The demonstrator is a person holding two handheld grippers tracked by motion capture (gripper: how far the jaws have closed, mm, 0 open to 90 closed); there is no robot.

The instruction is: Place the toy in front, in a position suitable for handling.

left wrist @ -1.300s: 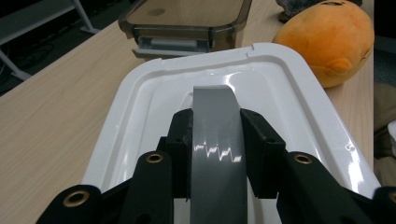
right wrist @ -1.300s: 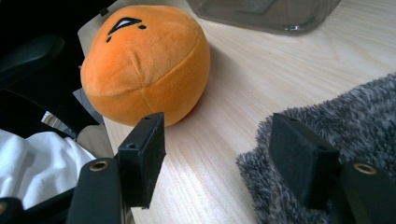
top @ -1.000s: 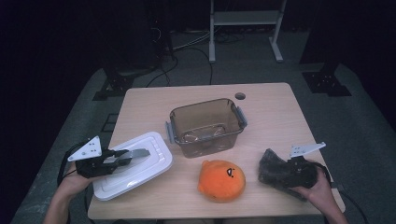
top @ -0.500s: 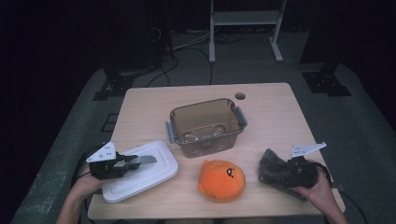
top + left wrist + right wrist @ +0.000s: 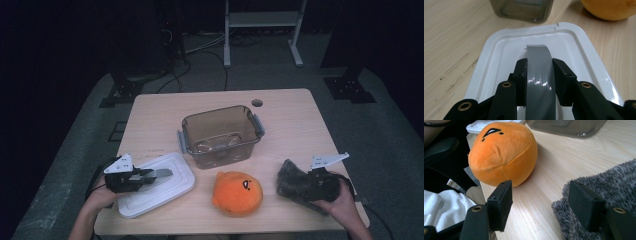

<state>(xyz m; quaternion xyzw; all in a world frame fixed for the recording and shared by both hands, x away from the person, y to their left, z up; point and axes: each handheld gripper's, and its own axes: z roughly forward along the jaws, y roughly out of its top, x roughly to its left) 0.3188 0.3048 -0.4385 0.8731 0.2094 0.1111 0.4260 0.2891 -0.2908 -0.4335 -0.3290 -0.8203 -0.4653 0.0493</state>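
Note:
A white lid (image 5: 172,191) lies at the table's front left, and over it my left gripper (image 5: 150,176) is shut on a glossy grey strip (image 5: 162,173). In the left gripper view both pads of my left gripper (image 5: 539,66) press the grey strip (image 5: 539,75) above the lid (image 5: 584,47); whether the strip is fixed to the lid I cannot tell. At the front right my right gripper (image 5: 295,186) stands open at the edge of a dark grey fluffy cloth (image 5: 289,176). An orange plush ball (image 5: 501,152) sits ahead of my right gripper (image 5: 541,197), and the cloth (image 5: 614,187) lies under its right jaw.
A clear brown plastic container (image 5: 235,150) with side handles stands in the middle of the table (image 5: 295,120), just behind the plush ball (image 5: 237,193). A round cable hole (image 5: 257,103) marks the far edge. A metal stand (image 5: 262,20) is on the floor beyond.
My left gripper has come down and to the right with the grey strip, and the white lid has shifted with it to lie flatter. The right gripper, cloth and plush ball have kept still.

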